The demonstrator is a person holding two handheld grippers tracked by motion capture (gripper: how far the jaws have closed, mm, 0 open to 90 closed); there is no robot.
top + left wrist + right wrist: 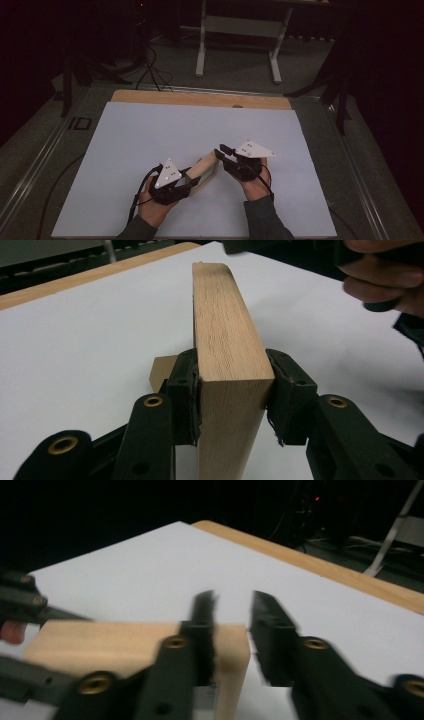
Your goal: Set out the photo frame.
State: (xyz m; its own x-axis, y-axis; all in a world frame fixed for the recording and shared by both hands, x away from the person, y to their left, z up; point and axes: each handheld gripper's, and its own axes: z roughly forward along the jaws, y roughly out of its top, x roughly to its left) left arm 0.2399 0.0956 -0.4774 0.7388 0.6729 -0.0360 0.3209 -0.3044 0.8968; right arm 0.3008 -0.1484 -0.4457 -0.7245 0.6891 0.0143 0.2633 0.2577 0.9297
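- High view: the fingers of the left gripper (187, 182) pinch the near end of a light wooden block (204, 167), which lies slantwise between the two hands near the front middle of the white surface (150, 140). The right gripper (225, 152) sits at the block's far end; from here I cannot tell whether its fingers touch the wood. A bare wooden edge (200, 99) runs along the far side of the surface.
- Left gripper view: both fingers (182, 395) press against the two faces of the wooden block (225, 340), which stands on edge and stretches away from the camera. A small wooden piece (161, 372) shows behind the left finger. The other hand (385, 280) shows at the top right.
- Right gripper view: the picture is blurred. One finger (202, 630) lies in front of the wooden block (115, 642) close to its end, the other stands off past that end with a gap between them, so the right gripper (232, 630) is spread and grips nothing.
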